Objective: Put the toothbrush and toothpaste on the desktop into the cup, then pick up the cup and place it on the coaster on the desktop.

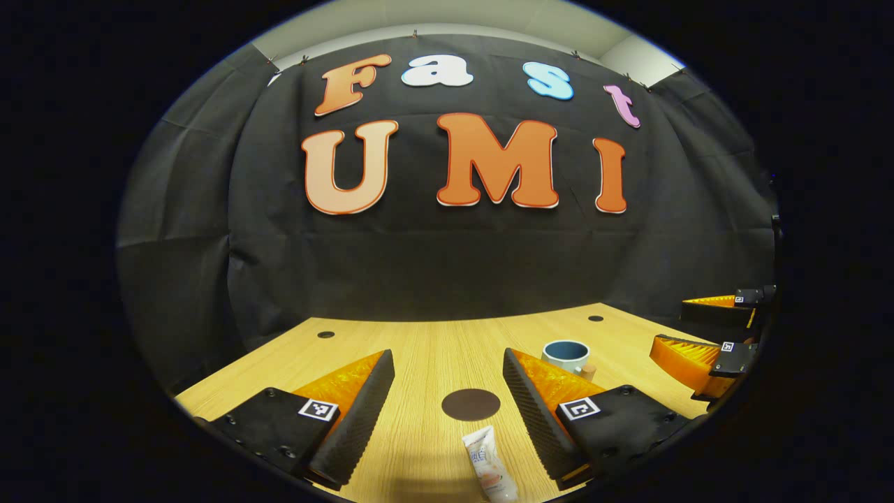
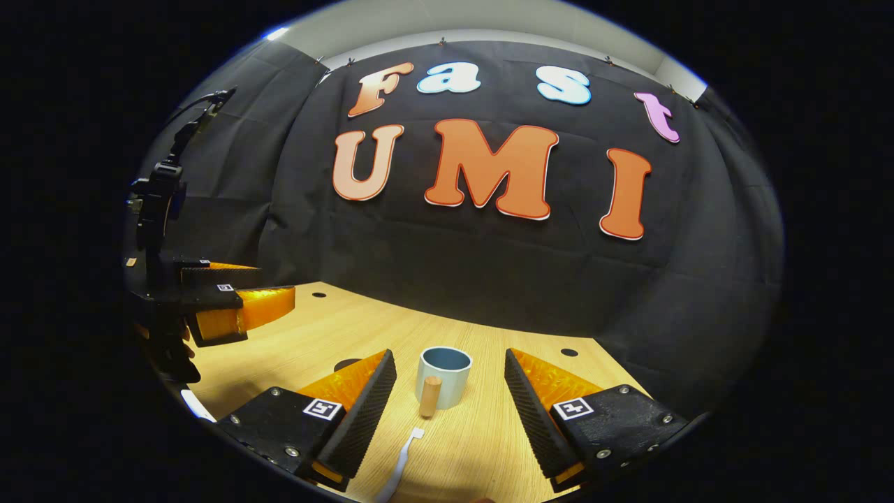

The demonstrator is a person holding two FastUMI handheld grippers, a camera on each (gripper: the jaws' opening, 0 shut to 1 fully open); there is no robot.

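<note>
Left gripper view: left gripper (image 1: 447,398) spread, empty; tube (image 1: 490,464) lies between its fingers, just short of the coaster (image 1: 471,404), long axis toward it. Right gripper view: right gripper (image 2: 450,402) spread, empty; toothbrush (image 2: 399,467) lies just short of the cup (image 2: 445,377), pointing at it. Judgement: each gripper nearest its own item.

In the left gripper view the toothpaste (image 1: 491,464) is cut off at the bottom edge, so its far end cannot be seen. The cup (image 1: 566,355) beside it is partly hidden behind one finger of the left tongs (image 1: 447,402). In the right gripper view the toothbrush (image 2: 399,467) runs off the bottom edge below the cup (image 2: 444,377), and the coaster (image 2: 347,365) is mostly hidden behind a finger of the right tongs (image 2: 450,409).
</note>
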